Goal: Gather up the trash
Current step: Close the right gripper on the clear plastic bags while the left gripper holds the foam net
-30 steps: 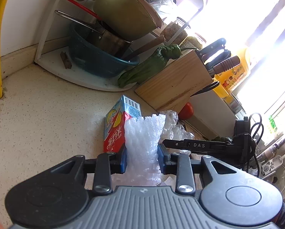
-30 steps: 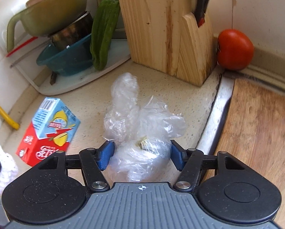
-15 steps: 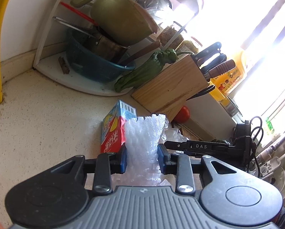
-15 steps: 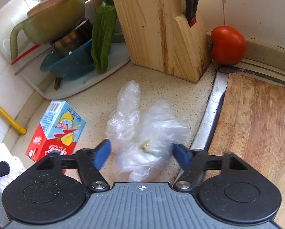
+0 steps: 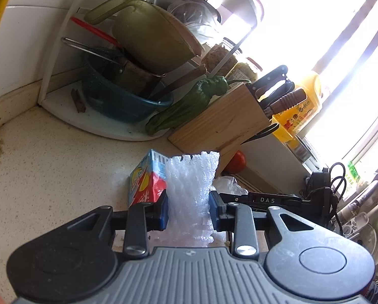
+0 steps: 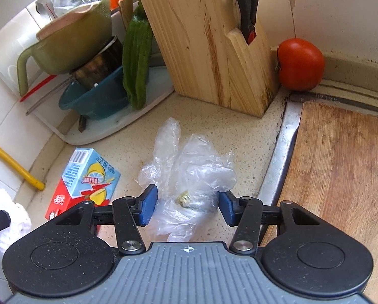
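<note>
Foam netting [image 5: 191, 185], white and bubbly, clamped upright between the blue pads of the left gripper [image 5: 189, 211]; pads pressing its sides, top end standing free above them. Beyond it on the speckled countertop [image 5: 49, 167], a red-and-blue juice carton [image 5: 145, 182], lying on its side, just left of the netting as seen from the left wrist.

Crumpled clear plastic bag [image 6: 189, 174] on the countertop, between the pads of the right gripper [image 6: 186, 206]; jaws closing around it, left pad at the film's edge, right pad touching its bulge, no firm squeeze visible yet. Something small and greenish-yellow wrapped inside the bag, too unclear to name. Bag resting near the countertop's right edge, beside the metal rim [image 6: 282, 157] bordering a worn wooden cutting board [image 6: 340, 172].

Same carton seen from the right wrist, well left of the bag, close to the wall side of the countertop near a yellow pipe [image 6: 11, 164]. Behind the bag, a wooden knife block [image 6: 204, 38] standing upright, a tomato [image 6: 300, 63] just right of it in the corner. Left of the block, a white corner rack [image 6: 107, 131] carrying a blue basin [image 6: 95, 101], a green jug [image 6: 70, 43] and a long green pepper [image 6: 137, 58] leaning against the block.
</note>
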`<state>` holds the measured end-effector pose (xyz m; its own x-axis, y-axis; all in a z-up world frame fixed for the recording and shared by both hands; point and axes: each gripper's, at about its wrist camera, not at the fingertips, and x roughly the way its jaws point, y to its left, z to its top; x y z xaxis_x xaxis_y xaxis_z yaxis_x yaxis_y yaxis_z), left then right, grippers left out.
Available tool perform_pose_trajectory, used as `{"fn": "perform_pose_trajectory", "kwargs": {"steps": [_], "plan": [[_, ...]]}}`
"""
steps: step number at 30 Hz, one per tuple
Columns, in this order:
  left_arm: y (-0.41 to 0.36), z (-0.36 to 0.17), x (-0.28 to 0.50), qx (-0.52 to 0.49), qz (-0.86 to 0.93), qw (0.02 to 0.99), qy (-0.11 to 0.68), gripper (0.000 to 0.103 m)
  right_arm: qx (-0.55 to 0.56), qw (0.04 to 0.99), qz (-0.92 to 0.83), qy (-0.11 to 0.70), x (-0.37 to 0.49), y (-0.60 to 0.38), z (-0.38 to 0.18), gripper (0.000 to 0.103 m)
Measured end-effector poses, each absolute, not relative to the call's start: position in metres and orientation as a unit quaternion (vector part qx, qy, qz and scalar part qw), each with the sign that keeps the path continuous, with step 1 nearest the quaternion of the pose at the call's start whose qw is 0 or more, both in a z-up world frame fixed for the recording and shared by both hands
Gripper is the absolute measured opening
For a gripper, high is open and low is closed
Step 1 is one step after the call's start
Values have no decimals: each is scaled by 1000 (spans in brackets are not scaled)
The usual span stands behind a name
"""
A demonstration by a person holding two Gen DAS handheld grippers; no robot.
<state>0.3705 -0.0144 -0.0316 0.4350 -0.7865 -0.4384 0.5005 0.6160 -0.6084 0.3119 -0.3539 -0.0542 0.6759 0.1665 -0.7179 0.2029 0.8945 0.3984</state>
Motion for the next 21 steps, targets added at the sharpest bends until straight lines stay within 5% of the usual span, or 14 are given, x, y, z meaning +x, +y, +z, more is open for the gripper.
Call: {"fn": "perform_pose_trajectory", "kwargs": {"steps": [12, 14, 15, 16, 17, 21], "plan": [[-14, -33, 368, -205, -392, 819, 366, 28, 261, 882, -16, 393, 308, -366, -50, 60], [-13, -32, 367, -205, -393, 818, 365, 29, 263, 877, -26, 402, 316, -368, -53, 68], [-13, -32, 367, -205, -394, 819, 365, 29, 263, 874, -35, 408, 321, -368, -55, 76], [-13, -32, 367, -205, -393, 819, 365, 29, 260, 873, -39, 411, 325, -366, -56, 94], [-12, -33, 367, -205, -392, 819, 366, 29, 254, 875, -39, 410, 329, -362, -56, 100], [-10, -36, 369, -210, -389, 817, 370, 29, 205, 883, -26, 421, 350, -340, -56, 103]]}}
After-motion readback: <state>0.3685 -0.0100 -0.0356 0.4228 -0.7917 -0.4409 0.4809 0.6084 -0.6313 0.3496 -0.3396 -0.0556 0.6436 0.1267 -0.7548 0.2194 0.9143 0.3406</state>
